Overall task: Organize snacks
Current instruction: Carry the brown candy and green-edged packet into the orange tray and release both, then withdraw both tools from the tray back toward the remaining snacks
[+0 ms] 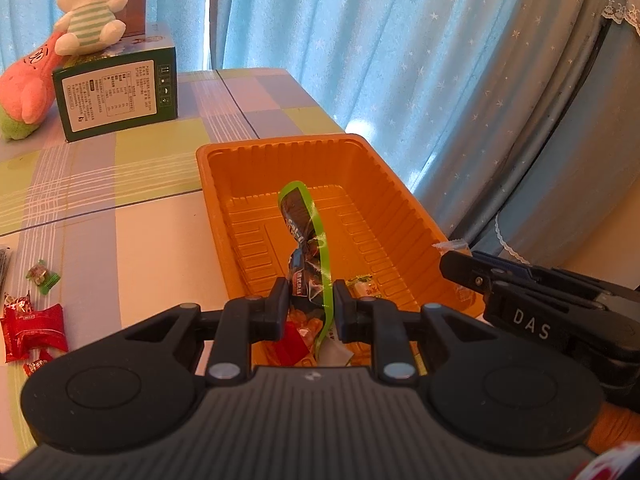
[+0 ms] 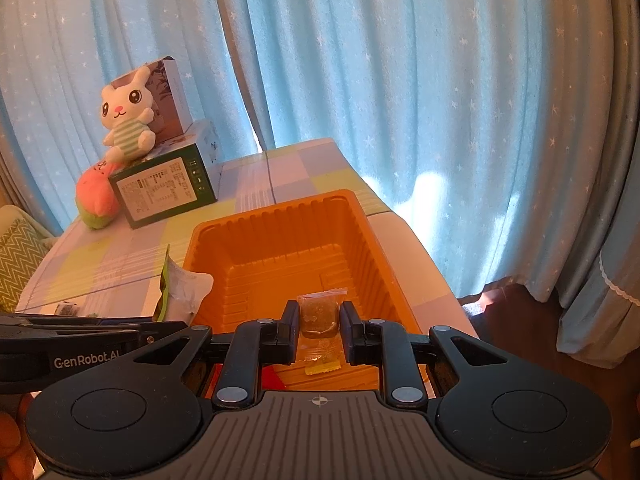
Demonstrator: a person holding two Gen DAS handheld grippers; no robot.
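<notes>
A crinkly green packet point(image 1: 306, 240) is pinched by the left gripper point(image 1: 310, 300), and a small clear candy bag point(image 2: 320, 312) by the right gripper point(image 2: 319, 320), both over the orange tray point(image 1: 400, 208). They look light, soft and slippery, so they are best pinched mid-body.

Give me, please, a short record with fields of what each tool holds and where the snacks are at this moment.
left tool: shut on green-edged snack packet, held above the orange tray
right tool: shut on clear-wrapped brownish candy, over the tray's near end
tray contents: a few wrapped snacks at its near end, far part bare
left on the table: red wrapped candies and green-wrapped candy on the checked tablecloth
background: rabbit plush on green box, blue curtain
</notes>
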